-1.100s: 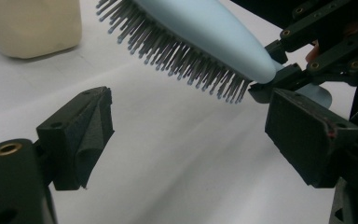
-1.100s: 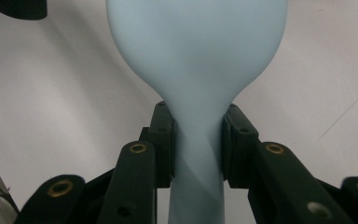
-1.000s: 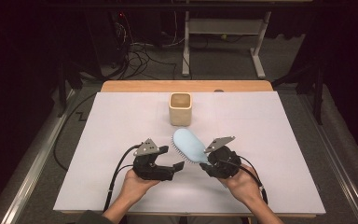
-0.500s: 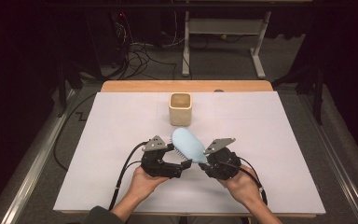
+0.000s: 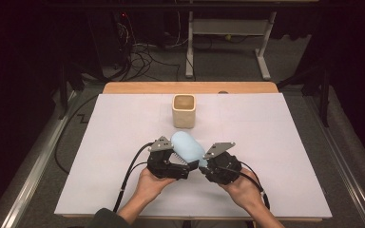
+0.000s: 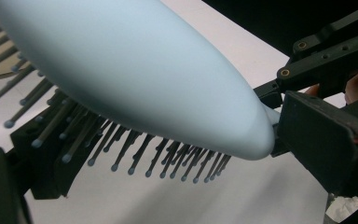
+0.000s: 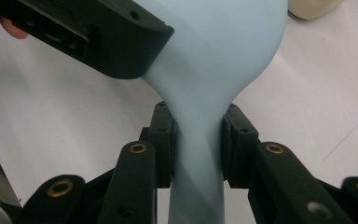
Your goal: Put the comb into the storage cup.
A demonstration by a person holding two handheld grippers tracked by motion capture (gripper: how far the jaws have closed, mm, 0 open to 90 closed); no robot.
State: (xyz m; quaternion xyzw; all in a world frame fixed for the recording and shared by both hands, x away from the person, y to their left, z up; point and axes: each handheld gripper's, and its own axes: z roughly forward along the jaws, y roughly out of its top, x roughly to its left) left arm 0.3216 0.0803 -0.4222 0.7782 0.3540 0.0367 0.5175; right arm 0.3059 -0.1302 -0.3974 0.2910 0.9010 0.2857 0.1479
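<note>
The right gripper [image 7: 199, 135] held the pale blue hairbrush [image 5: 187, 147] by its handle, jaws pressed on both sides, the brush head lifted above the white table [image 5: 285, 142] a little nearer the person than the beige cup [image 5: 184, 110]. The left gripper [image 5: 180, 167] had moved in under the bristles, and its jaws had just been opening wide around the brush head, not pressing on it. That looked like the left gripper getting ready to take over the brush.

left claw [image 5: 183, 166] has just been opening wide; right claw [image 5: 204, 167] clamped, hands close together.
</note>
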